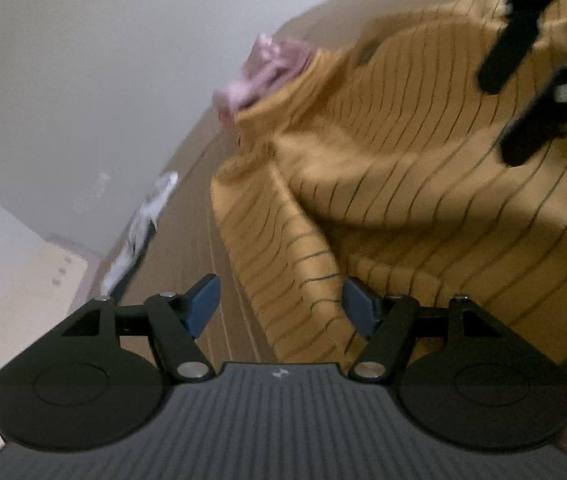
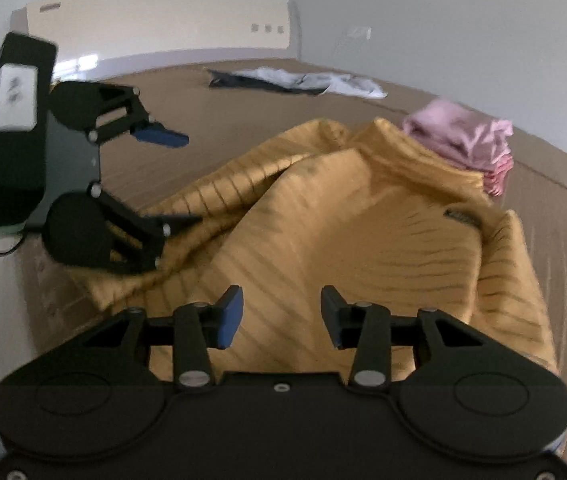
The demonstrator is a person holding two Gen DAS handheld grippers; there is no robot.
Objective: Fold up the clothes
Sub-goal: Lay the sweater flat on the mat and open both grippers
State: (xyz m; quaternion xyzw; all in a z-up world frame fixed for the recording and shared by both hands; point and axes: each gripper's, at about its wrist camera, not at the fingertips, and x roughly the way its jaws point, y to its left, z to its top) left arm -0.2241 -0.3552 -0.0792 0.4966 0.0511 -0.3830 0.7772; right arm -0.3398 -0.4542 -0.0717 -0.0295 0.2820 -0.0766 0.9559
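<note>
Black left gripper [image 1: 279,312] and right gripper [image 2: 281,316], blue-padded jaws, silver screws.

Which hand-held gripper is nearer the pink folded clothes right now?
Hard to call. Both the left hand-held gripper and right hand-held gripper hover over the mustard striped garment, short of the pink folded clothes.

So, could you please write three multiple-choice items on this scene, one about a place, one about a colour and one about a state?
1. Where does the pink folded pile lie?
A. beyond the striped garment, near the wall
B. under the left gripper
C. on the floor

2. What colour is the striped garment?
A. blue
B. mustard yellow with dark stripes
C. white

3. How do the jaws of the right gripper stand?
A. shut on cloth
B. shut on nothing
C. open above the garment

Answers: 1 A, it sits past the garment's far edge; 2 B, both views show that; 3 C, the blue pads stand apart with cloth showing between.
</note>
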